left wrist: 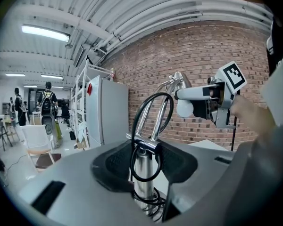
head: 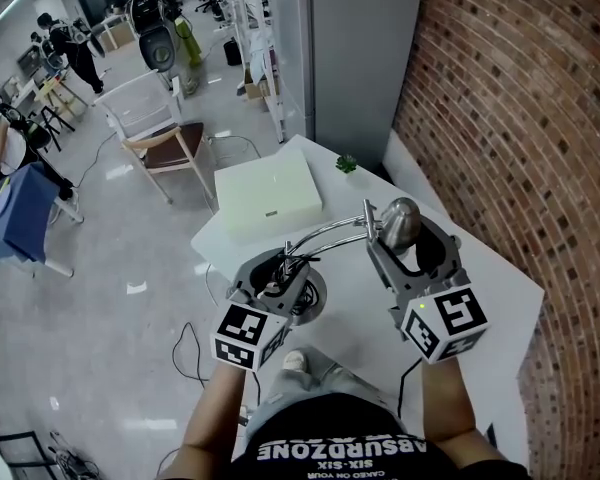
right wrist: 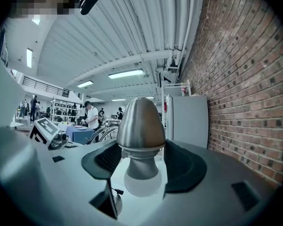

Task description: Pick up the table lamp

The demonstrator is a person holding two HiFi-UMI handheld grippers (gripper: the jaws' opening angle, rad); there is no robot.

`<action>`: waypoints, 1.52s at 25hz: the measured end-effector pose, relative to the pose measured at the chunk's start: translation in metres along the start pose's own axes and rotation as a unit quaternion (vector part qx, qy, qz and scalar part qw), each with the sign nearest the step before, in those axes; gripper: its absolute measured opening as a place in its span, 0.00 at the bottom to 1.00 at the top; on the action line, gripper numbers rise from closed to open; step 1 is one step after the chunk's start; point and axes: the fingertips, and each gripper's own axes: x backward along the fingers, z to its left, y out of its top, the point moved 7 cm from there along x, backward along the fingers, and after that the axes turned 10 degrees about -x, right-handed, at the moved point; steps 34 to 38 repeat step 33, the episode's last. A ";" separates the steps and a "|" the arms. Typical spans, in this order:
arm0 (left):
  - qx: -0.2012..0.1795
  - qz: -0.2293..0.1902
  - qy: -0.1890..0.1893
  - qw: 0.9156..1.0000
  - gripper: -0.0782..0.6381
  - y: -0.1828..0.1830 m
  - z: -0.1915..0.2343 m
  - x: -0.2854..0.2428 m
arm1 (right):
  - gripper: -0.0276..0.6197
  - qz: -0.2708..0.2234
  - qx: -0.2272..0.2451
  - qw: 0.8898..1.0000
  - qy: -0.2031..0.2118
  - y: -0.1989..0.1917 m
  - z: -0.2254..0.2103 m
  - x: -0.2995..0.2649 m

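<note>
Looking down, I see the table lamp [head: 332,232] at the near-left edge of the white table [head: 490,288]. My left gripper [left wrist: 148,161] is half closed, clamping its chrome post [left wrist: 144,180] where the cord [left wrist: 132,164] loops. My right gripper [right wrist: 142,160] squeezes the metal shade [right wrist: 140,124] just above the bulb [right wrist: 141,182]

Black shirt [head: 352,455], head view: white print "ABSURDZONE", below it "SIX-SIX", then a smaller line beginning "CAKED ON YOUR", rest cut off. Left cube [head: 248,336] and right cube [head: 450,323]: square black-and-white coded markers, no letters
</note>
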 end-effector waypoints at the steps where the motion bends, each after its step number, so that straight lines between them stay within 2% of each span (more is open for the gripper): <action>1: 0.001 -0.001 0.000 1.000 0.32 0.001 -0.001 0.000 | 0.47 -0.001 0.001 1.000 0.001 0.001 0.000 0.002; 21: 0.009 -0.005 -0.015 1.000 0.32 0.017 -0.012 0.002 | 0.47 -0.010 0.020 1.000 0.009 0.017 0.003 0.021; 38: 0.005 0.011 -0.016 1.000 0.32 0.008 -0.016 0.002 | 0.47 0.002 0.023 1.000 0.010 0.008 0.004 0.023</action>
